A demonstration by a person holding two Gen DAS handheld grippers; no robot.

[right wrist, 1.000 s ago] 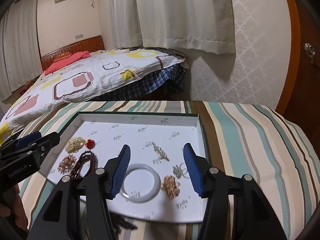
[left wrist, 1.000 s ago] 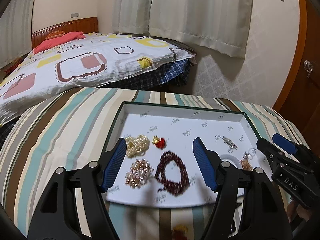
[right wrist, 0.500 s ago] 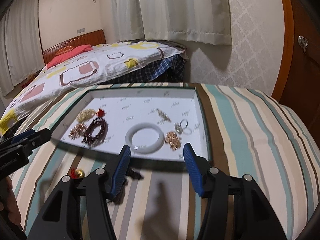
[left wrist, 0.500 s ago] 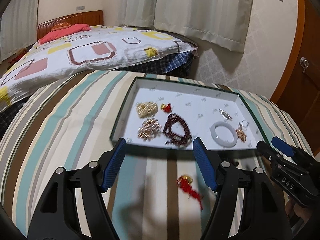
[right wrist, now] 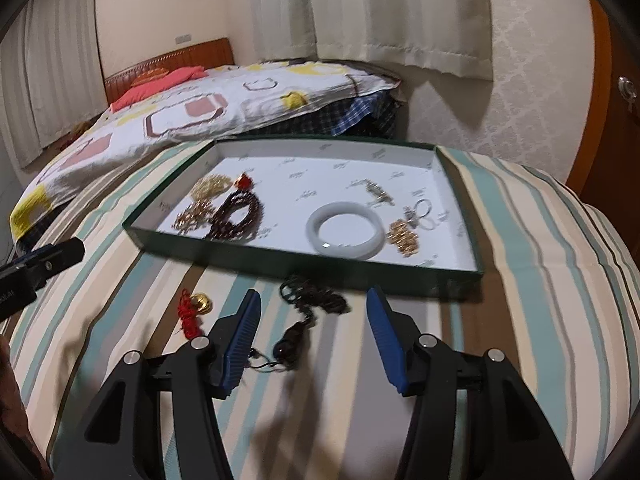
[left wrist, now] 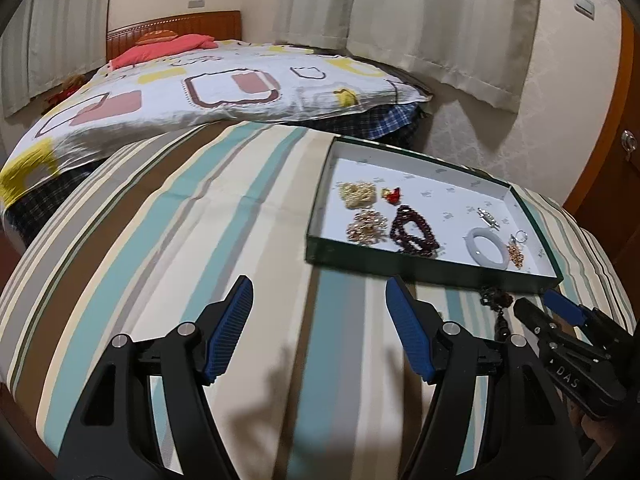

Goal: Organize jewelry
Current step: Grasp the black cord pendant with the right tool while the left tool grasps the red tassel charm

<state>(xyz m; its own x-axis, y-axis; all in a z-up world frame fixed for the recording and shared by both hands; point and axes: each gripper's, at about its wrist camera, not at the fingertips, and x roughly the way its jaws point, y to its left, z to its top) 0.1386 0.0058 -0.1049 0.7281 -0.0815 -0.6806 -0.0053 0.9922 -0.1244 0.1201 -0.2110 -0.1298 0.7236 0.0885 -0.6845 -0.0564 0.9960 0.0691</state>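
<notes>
A green-walled, white-lined tray (right wrist: 280, 258) (left wrist: 420, 270) lies on the striped cloth and holds several pieces: a white bangle (right wrist: 346, 230) (left wrist: 488, 246), dark red beads (right wrist: 236, 218) (left wrist: 414, 232), gold clusters (right wrist: 404, 236) and a silver brooch (right wrist: 378, 192). In front of the tray lie a black bead string (right wrist: 312, 300) and a red-corded gold bell (right wrist: 198, 306). My right gripper (right wrist: 312, 332) stands open over the black string, nothing between its fingers. My left gripper (left wrist: 320, 326) is open above bare cloth, left of the tray.
A striped cloth (left wrist: 180, 240) covers the rounded table. A bed (left wrist: 200, 92) with a patterned quilt lies beyond it, curtains (right wrist: 400, 12) and a wooden door (right wrist: 612, 120) behind. The other gripper's tip (right wrist: 52, 256) shows at the left edge.
Both grippers have pulled back from over the tray toward the near side of the table. The left one swung left over bare cloth. The black string and bell came into the right view.
</notes>
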